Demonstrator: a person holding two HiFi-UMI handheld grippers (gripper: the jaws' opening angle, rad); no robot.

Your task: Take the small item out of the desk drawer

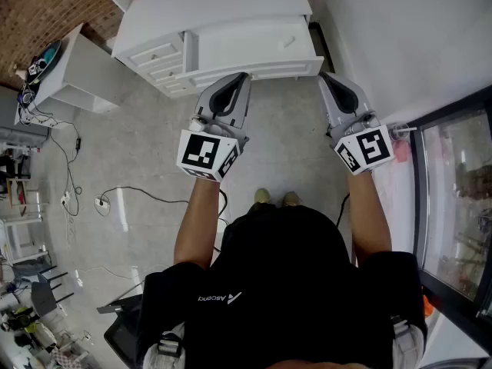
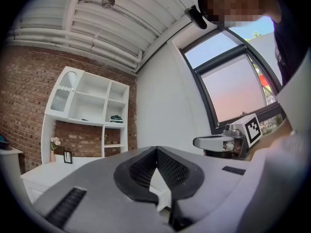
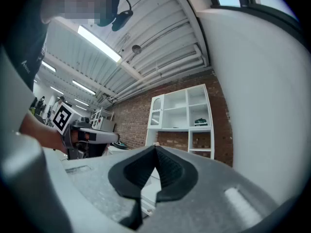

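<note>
A white desk [image 1: 223,10] stands at the top of the head view, its wide drawer front [image 1: 254,48] with a small handle facing me and a stack of small drawers [image 1: 157,58] to its left. No drawer interior shows, and no small item is visible. My left gripper [image 1: 244,76] is held just in front of the wide drawer's left end, shut and empty. The right gripper [image 1: 323,75] hangs off the desk's right corner, also shut and empty. In the left gripper view the jaws [image 2: 156,149] meet at the tips. The right gripper view shows its jaws [image 3: 155,148] touching too.
A low white side table [image 1: 77,75] stands left of the desk, and cables [image 1: 115,198] trail over the grey floor. A glass-door cabinet [image 1: 461,206] lines the right side, below a white wall. A white shelf unit [image 2: 90,115] stands on the desk against brick.
</note>
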